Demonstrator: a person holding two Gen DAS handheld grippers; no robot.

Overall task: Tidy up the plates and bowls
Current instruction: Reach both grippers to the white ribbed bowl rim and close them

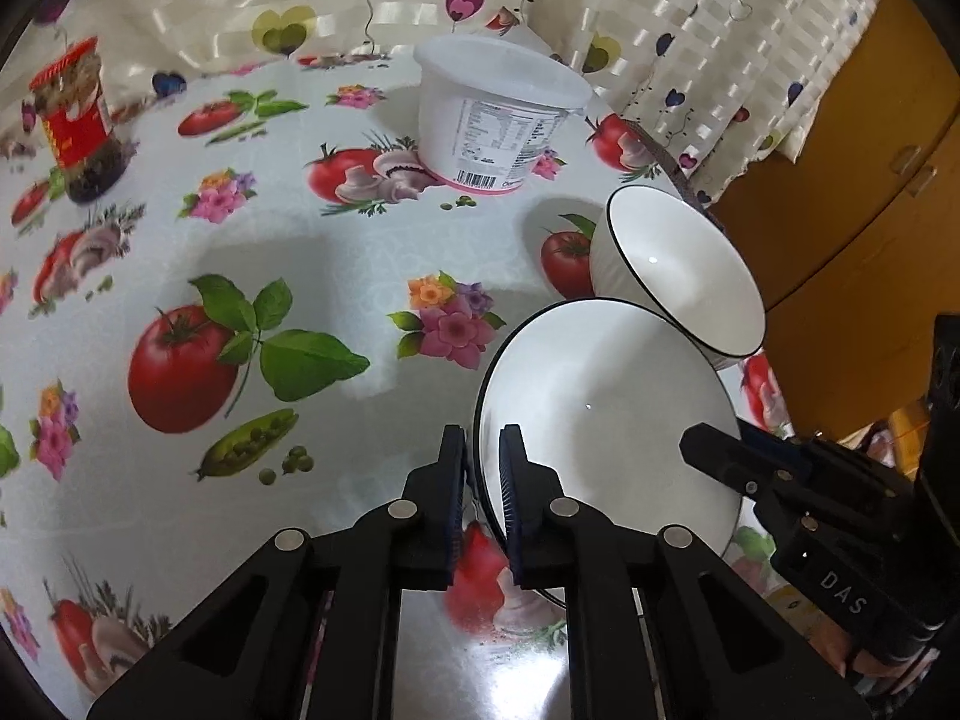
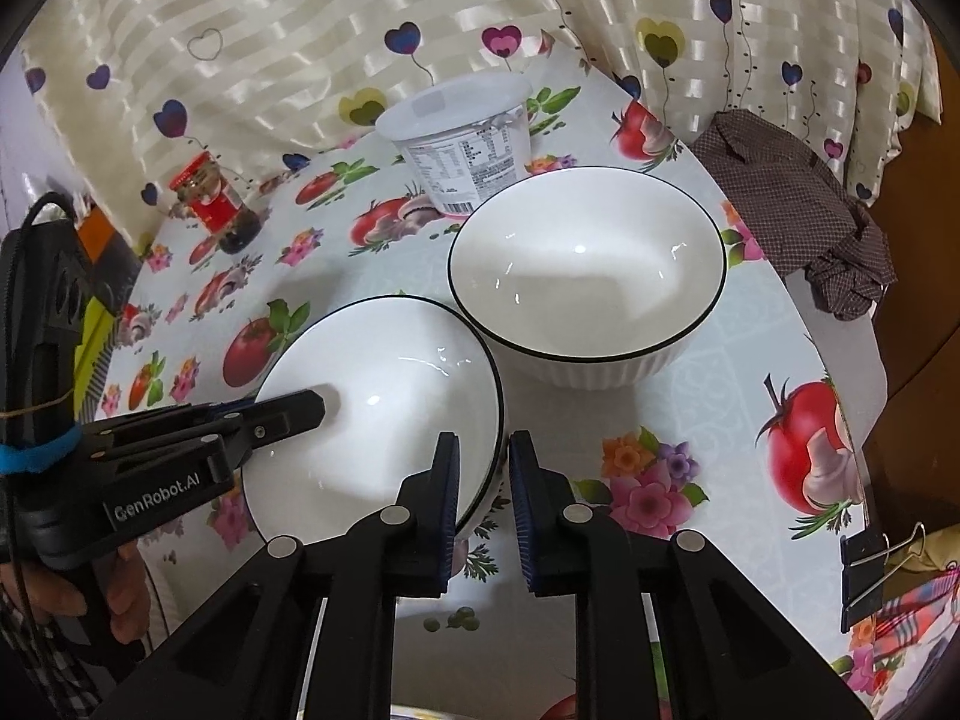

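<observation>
The near bowl (image 2: 384,408), shallow, white and black-rimmed, sits at the near edge of the table (image 1: 300,276) and is pinched from both sides: the left gripper (image 1: 483,450) has clamped its jaws over the bowl's left rim, one pad inside and one outside, and the right gripper (image 2: 485,456) straddles the right rim the same way, its jaws closed in on the wall with only the thin china between them. So the thing to be moved lies directly between the two tongs, neither hand nearer than the other, and any lift will likely turn on both rising together and level. Just beyond and to the right stands the far bowl (image 2: 588,276), deeper and ribbed on the outside, its rim touching or all but touching the near bowl's; judging from the task, the held bowl probably goes into or onto it, a short move away and to the right. Farther back is a white lidded tub (image 1: 498,114) with a nutrition table and barcode too small to read, and at the far left a red-labelled jar (image 1: 78,126). A brown checked cloth (image 2: 798,204) lies at the right edge. The left gripper's body reads "GenRobot.AI"; the right's reads "DAS".
</observation>
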